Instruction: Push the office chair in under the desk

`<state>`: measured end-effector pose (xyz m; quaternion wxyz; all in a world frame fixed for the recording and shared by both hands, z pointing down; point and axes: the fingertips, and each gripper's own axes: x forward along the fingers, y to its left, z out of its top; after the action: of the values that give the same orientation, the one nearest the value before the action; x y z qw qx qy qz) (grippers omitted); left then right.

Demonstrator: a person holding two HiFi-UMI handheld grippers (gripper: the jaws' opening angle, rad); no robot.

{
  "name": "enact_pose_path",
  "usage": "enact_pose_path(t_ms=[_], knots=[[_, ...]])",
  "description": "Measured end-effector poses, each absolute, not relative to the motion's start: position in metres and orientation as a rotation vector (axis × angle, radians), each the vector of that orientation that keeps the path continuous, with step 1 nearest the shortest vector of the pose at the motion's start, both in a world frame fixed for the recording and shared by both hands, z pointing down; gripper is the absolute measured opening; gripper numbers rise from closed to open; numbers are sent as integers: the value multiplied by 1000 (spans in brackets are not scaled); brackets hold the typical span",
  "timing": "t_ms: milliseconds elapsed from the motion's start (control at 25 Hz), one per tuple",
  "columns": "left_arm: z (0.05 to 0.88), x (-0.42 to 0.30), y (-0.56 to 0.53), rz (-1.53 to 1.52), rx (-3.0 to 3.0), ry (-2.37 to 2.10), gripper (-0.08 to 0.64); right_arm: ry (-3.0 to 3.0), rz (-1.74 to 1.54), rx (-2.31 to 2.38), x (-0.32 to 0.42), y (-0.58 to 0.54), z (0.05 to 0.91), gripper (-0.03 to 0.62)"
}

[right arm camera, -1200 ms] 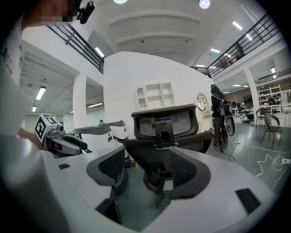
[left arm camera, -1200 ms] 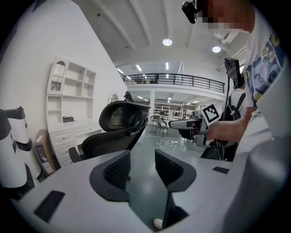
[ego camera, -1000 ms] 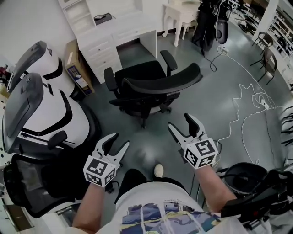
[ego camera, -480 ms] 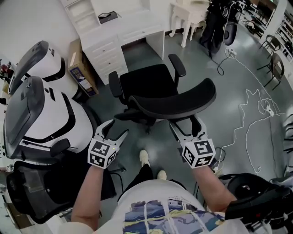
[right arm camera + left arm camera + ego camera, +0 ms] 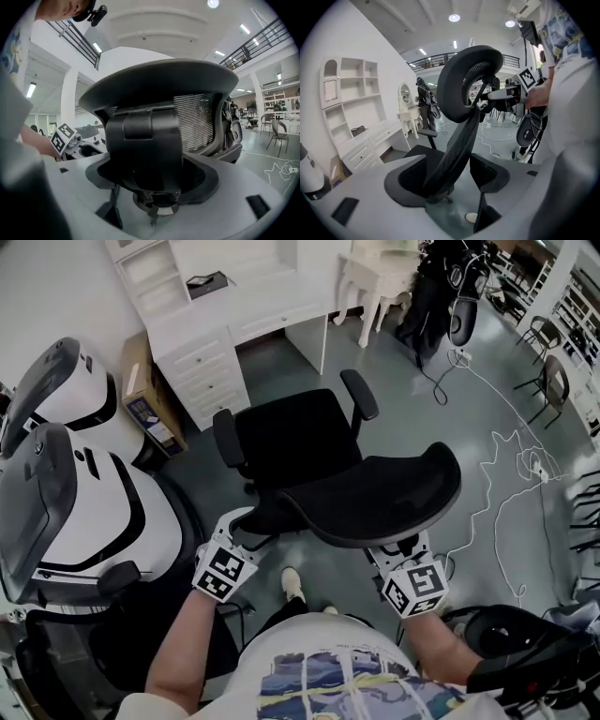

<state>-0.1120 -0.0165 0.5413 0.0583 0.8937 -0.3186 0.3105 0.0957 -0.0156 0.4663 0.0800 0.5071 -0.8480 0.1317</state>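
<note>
A black office chair stands before me, its seat (image 5: 291, 437) facing the white desk (image 5: 244, 310) and its curved mesh backrest (image 5: 375, 493) nearest me. My left gripper (image 5: 242, 529) reaches in under the backrest's left end. Its jaws are opening, and the backrest's black strut (image 5: 454, 145) runs between them with no pad pressing on it. My right gripper (image 5: 401, 554) sits under the backrest's right end, its tips hidden in the head view. In the right gripper view its jaws (image 5: 152, 180) stand wide around the rear bracket (image 5: 143, 140).
White pod-shaped machines (image 5: 84, 484) crowd the left side, with a cardboard box (image 5: 150, 404) beside the desk drawers. A second black chair (image 5: 66, 634) is at lower left. Loose cables (image 5: 506, 474) lie on the floor at right. My shoe (image 5: 292, 583) is just behind the chair.
Both grippers have come forward from open floor to the chair's backrest, and their jaws have spread wider. The chair now lies closer below me.
</note>
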Motion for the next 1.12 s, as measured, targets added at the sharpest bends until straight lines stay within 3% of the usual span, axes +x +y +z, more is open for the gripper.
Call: enact_pose_path(t_ms=[1120], knots=[[535,-104,-122,993,2856,-767,256,-2476,396,1635,103,-120,459,347]])
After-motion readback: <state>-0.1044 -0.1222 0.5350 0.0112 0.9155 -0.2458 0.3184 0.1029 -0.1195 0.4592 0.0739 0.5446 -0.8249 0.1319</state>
